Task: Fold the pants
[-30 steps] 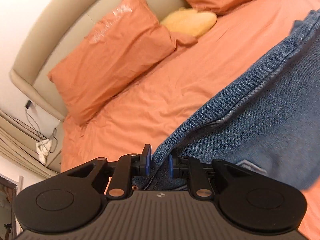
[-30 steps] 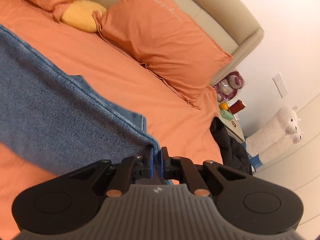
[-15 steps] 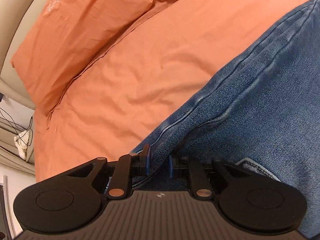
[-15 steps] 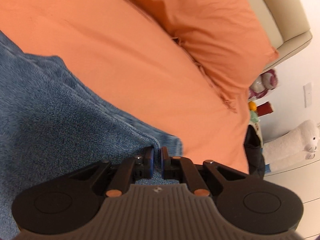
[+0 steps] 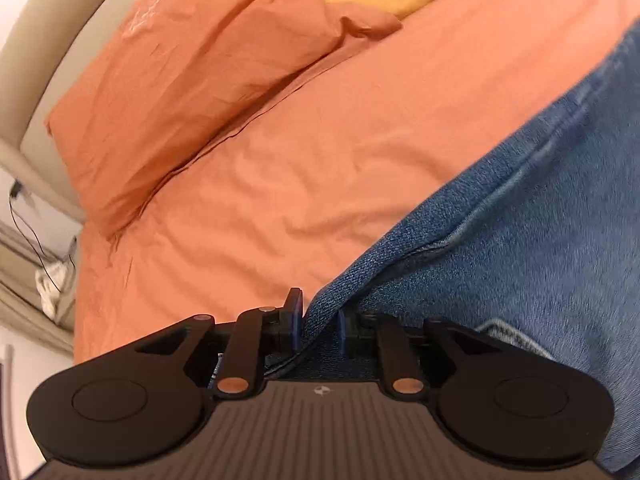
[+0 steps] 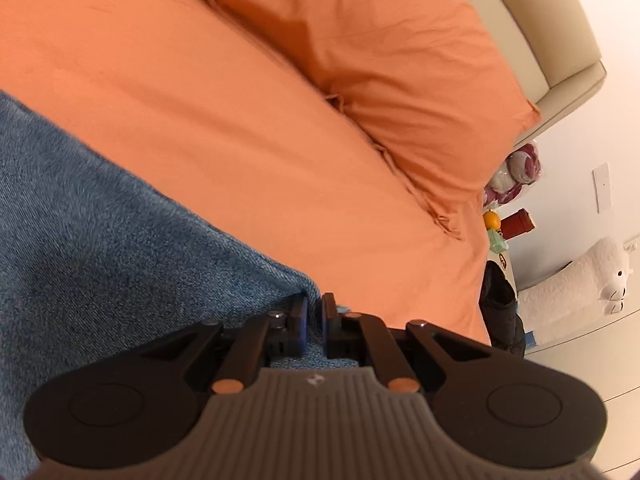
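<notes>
Pillow (image 5: pixel 180 92) beyond left tool (image 5: pixel 319 322) — jeans (image 5: pixel 520 264) pinched, bedsheet (image 5: pixel 280 184) beneath.

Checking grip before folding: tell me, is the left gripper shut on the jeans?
Shut: the left gripper pinches the jeans edge.

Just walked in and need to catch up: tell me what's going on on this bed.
A person is folding blue jeans over an orange-sheeted bed. The left gripper and the right gripper are each shut on a bunched bit of the denim's edge, with the cloth spread between them. Orange pillows lie by the headboard.
</notes>
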{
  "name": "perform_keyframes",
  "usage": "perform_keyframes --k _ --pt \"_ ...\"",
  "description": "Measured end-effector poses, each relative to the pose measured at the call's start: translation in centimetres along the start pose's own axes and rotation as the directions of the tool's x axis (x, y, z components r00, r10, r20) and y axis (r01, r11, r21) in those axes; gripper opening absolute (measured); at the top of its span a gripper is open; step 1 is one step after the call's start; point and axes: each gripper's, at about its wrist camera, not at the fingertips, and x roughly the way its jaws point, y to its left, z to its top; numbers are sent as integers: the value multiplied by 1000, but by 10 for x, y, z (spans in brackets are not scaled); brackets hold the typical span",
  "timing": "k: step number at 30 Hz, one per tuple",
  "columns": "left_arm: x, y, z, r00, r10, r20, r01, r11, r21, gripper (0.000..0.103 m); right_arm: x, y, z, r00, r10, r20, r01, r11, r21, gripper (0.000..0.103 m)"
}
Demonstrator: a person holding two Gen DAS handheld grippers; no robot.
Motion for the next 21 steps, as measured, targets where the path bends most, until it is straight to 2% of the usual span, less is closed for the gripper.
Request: perform_keyframes --k 1,3,4,5,6,7,11,14,18,21 --pt "1 -2 -2 1000 10 5 -10 1000 3 27 2 2 0 1000 -1 -13 1 1000 7 0" --pt "1 -2 -5 1000 -1 9 0 1000 28 29 5 0 2 999 5 -34 -3 999 45 5" --pt "-2 0 -7 1000 -3 14 2 999 39 43 2 -2 3 1000 -3 -31 5 998 61 19" --pt "-5 3 -9 1000 0 19 -1 999 46 78 -1 -4 4 1000 -10 -29 12 997 75 30" --pt "-11 10 -11 1000 4 29 -4 999 33 91 -6 -7 5 1000 -12 -27 14 996 90 49" --pt "-21 12 -12 999 0 49 0 1000 15 94 -16 -9 3 1000 -4 -16 5 995 103 54" --pt "-50 44 -25 999 -8 39 10 999 -31 91 -49 -8 -1 999 48 -10 -46 986 158 55" --pt "-70 69 -48 999 -18 28 19 998 -62 91 -83 -1 -10 985 172 23 -172 952 253 55" --pt "-92 94 -93 999 -43 -1 43 993 -113 89 -135 32 -24 930 360 79 -366 876 315 55" --pt "-103 102 -127 999 -36 -30 32 991 -130 87 -176 70 -35 861 492 127 -506 801 320 54"
